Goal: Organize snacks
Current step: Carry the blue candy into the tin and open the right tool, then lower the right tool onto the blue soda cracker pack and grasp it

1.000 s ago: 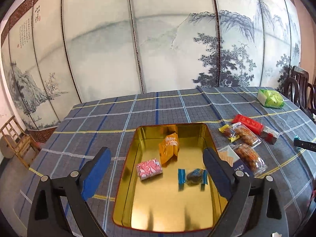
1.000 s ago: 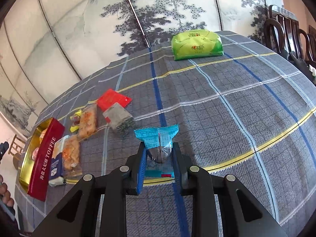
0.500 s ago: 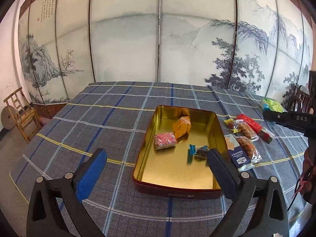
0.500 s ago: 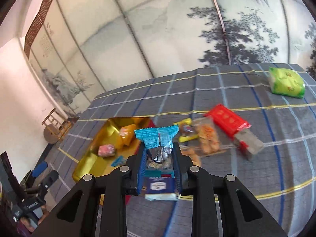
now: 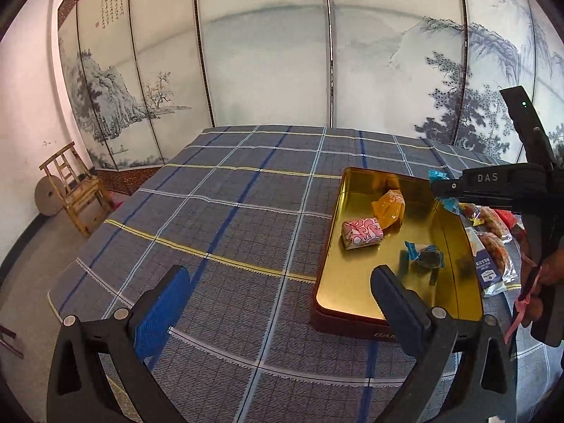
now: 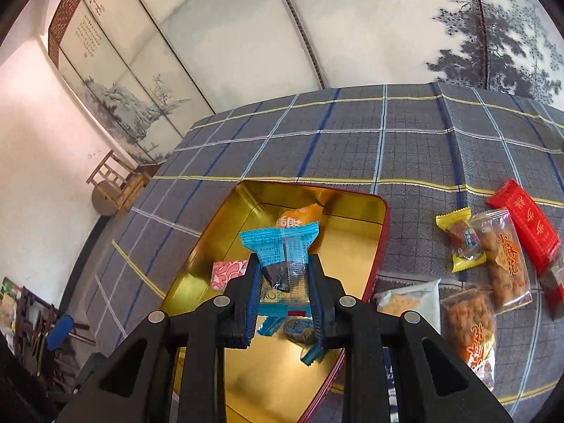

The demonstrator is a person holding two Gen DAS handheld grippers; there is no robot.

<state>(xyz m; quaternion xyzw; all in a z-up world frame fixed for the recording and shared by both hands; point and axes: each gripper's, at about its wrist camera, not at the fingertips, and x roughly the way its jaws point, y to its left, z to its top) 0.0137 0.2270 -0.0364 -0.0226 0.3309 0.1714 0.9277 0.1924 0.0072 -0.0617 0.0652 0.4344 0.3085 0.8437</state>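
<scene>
Right tongs (image 6: 283,287) are pinching the blue snack packet (image 6: 282,252) across its middle above the gold tin (image 6: 382,225) near the bench's right edge; it looks light, crinkly and slippery, so mid-body suits. Left tongs (image 5: 278,303) are hanging wide, empty.

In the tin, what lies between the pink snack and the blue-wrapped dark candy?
Nothing: in the left wrist view only bare gold floor of the tin separates the pink snack from the blue-wrapped dark candy.

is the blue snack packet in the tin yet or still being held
Still held: the right gripper is clamped on the blue packet, above the open gold tin.
</scene>
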